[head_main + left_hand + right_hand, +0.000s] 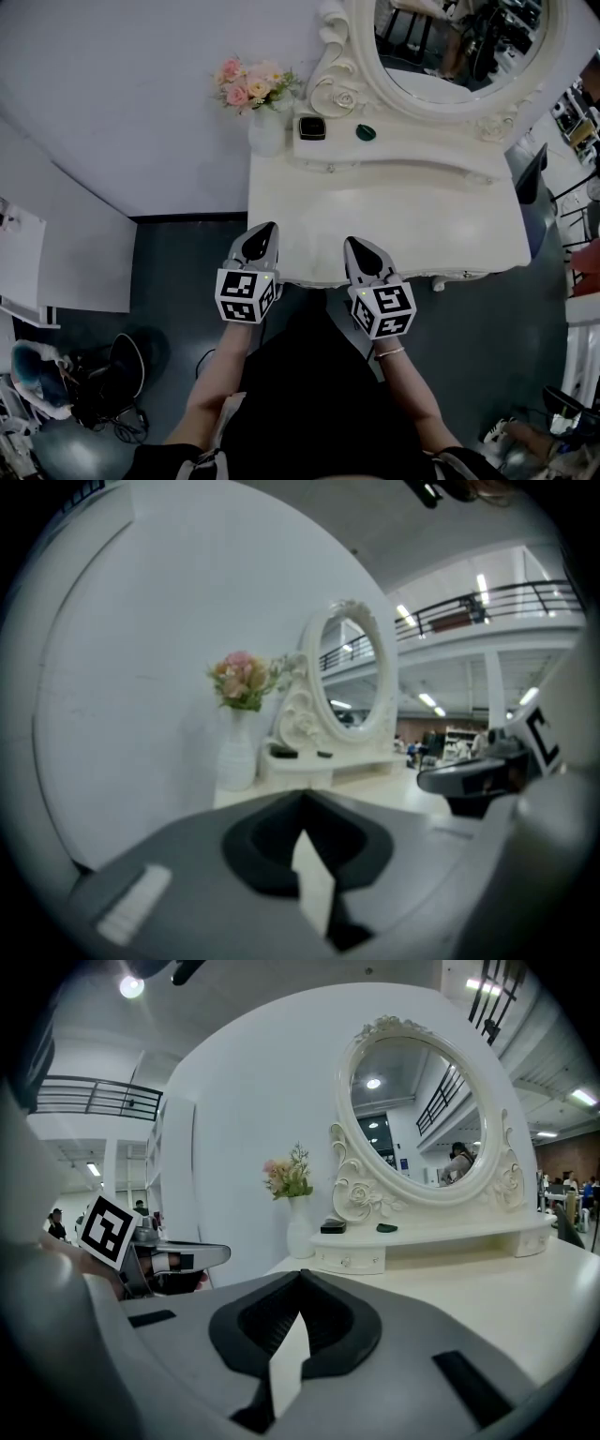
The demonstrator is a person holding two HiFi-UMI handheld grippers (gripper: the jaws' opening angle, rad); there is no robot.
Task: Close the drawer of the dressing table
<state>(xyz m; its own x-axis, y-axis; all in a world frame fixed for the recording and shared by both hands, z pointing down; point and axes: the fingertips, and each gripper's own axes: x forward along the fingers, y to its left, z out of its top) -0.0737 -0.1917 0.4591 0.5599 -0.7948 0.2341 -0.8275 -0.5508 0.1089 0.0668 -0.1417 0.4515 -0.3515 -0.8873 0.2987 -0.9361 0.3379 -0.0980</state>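
I hold left gripper (266, 229), right gripper (357, 245) jaws pressed together, empty: blunt pushers, I judge. Counter (431, 220) edge just under tips; drawer unseen.

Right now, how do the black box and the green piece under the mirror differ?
The black box is square and bigger; the green piece is rounded, smaller and flatter. The black box sits nearer the vase than the green piece. Both rest on the raised shelf.

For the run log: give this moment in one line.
left gripper: shut, empty; right gripper: shut, empty; both at dressing table front edge
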